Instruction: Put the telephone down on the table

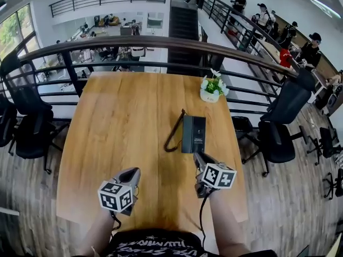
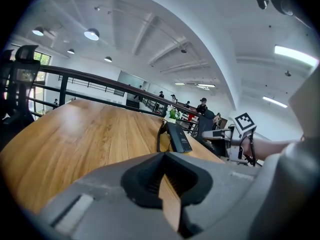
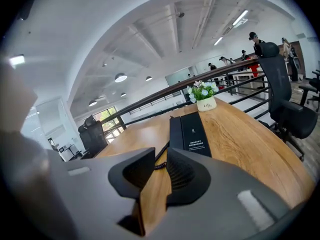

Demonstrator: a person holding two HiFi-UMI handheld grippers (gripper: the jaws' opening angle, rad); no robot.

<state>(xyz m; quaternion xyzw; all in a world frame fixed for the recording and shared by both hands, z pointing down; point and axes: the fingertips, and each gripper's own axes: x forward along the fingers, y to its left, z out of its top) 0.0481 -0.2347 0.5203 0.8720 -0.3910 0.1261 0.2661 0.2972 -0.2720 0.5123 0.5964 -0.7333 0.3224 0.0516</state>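
Nearest the person, left tool (image 1: 132, 173) is hovering low over the near part of the worktop (image 1: 118, 116), its jaws sitting together at the tips with only a sliver of wood showing behind them, nothing in them; it is looking like the idle hand here, parked clear of the job; right tool (image 1: 198, 157) is hanging just this side of the telephone (image 1: 193, 134), jaws standing slightly apart with bare wood and a bit of cord showing through the gap, so it is gripping nothing; judging by that, the set-down is looking finished; the telephone is lying flat on the worktop right of centre, apart from both tools, long side running away from the person, handset apparently resting along its left side; its coiled cord (image 1: 173, 136) is looping out to the left on the wood; beyond it a small flower pot (image 1: 212, 90) is standing near the far right edge, well apart from the telephone; behind that a dark railing (image 1: 161, 40) is curving round, with office chairs (image 1: 284, 111) on either side; print on the telephone is too small to read; keys are not showing; both forearms are being cut off at the bottom edge.
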